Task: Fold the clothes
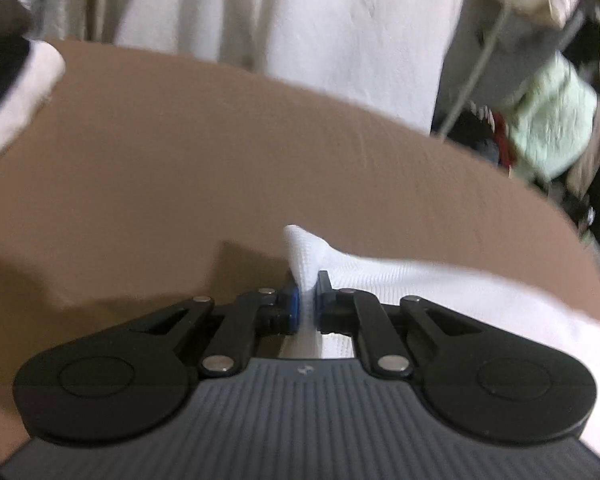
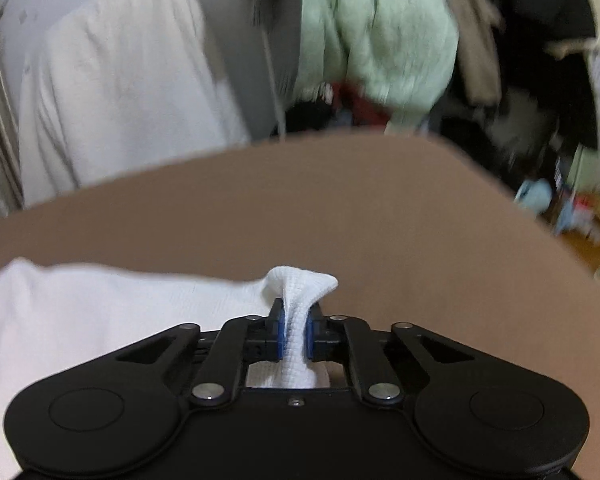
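A white knitted garment (image 1: 440, 280) lies across the brown table (image 1: 219, 152). My left gripper (image 1: 307, 292) is shut on one corner of it, and the cloth runs off to the right and down past the gripper's body. In the right wrist view the same white garment (image 2: 99, 312) spreads to the left over the brown table (image 2: 380, 208). My right gripper (image 2: 295, 332) is shut on another bunched corner, with a tuft of fabric poking up between the blue pads (image 2: 279, 334).
Beyond the table's far edge hang a white cloth (image 2: 119, 80) and a pale green towel (image 2: 380, 48). Dark clutter and clothes (image 2: 540, 80) fill the right background. A black and white object (image 1: 7, 80) sits at the left edge of the left wrist view.
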`<control>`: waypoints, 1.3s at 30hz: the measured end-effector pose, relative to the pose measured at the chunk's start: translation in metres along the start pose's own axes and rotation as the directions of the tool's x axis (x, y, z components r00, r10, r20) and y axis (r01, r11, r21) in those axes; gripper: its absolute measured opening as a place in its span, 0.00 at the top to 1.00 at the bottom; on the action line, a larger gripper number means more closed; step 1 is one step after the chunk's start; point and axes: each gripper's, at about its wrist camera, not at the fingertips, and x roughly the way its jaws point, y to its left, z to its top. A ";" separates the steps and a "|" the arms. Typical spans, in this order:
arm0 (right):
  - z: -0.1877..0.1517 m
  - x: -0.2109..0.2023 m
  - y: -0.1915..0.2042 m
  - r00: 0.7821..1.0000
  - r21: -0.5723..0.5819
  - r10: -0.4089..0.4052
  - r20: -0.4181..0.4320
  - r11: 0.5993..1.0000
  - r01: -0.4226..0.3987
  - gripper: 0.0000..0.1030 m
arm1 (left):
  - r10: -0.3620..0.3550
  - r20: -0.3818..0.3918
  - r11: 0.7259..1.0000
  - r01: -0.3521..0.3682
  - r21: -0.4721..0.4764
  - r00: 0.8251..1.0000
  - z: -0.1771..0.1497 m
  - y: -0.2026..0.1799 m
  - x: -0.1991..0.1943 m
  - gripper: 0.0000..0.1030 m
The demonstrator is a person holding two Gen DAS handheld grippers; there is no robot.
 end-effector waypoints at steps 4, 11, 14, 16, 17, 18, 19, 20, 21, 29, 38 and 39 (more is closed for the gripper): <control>0.011 0.002 0.003 0.998 -0.060 -0.046 0.050 0.997 0.049 0.92 | 0.037 -0.008 0.999 -0.036 0.040 0.999 -0.003 -0.003 0.010 0.92; -0.003 0.034 0.000 0.995 -0.061 -0.080 -0.052 0.995 0.077 0.91 | 0.164 0.012 0.985 -0.164 0.050 0.986 -0.013 -0.013 0.005 0.87; -0.004 0.030 0.000 0.988 -0.036 -0.145 -0.050 0.989 0.143 0.75 | 0.224 0.075 0.972 -0.228 0.051 0.972 -0.005 -0.021 -0.026 0.54; -0.003 0.018 0.004 0.970 -0.028 -0.241 -0.019 0.970 0.240 0.47 | 0.202 0.087 0.979 -0.204 0.016 0.976 -0.005 -0.025 -0.048 0.33; -0.003 0.012 0.005 0.958 -0.024 -0.288 -0.004 0.958 0.287 0.41 | 0.173 0.075 0.985 -0.174 0.005 0.982 -0.006 -0.026 -0.058 0.33; -0.002 0.005 0.008 0.946 -0.018 -0.323 0.009 0.946 0.323 0.40 | 0.148 0.045 0.989 -0.148 0.006 0.988 -0.010 -0.030 -0.065 0.33; -0.001 -0.005 0.013 0.949 -0.008 -0.316 0.015 0.949 0.316 0.40 | 0.137 0.012 0.990 -0.138 0.017 0.990 -0.014 -0.036 -0.069 0.32; -0.001 -0.015 0.019 0.953 0.003 -0.303 0.016 0.953 0.303 0.40 | 0.140 -0.020 0.990 -0.139 0.031 0.990 -0.022 -0.041 -0.074 0.32; -0.002 -0.027 0.025 0.964 0.022 -0.267 -0.001 0.963 0.267 0.40 | 0.151 -0.043 0.988 -0.150 0.041 0.988 -0.030 -0.046 -0.080 0.32; -0.039 -0.101 0.062 0.990 0.180 -0.096 -0.106 0.977 0.114 0.36 | 0.071 -0.235 0.996 -0.081 -0.032 0.969 -0.112 -0.068 -0.109 0.29; -0.099 -0.167 0.097 0.980 0.337 0.029 -0.199 0.941 0.041 0.36 | -0.018 -0.257 0.990 0.053 0.130 0.966 -0.171 -0.126 -0.134 0.27; -0.105 -0.167 0.106 0.973 0.274 0.015 -0.228 0.961 0.050 0.35 | -0.001 -0.264 0.985 0.047 0.167 0.965 -0.177 -0.131 -0.134 0.25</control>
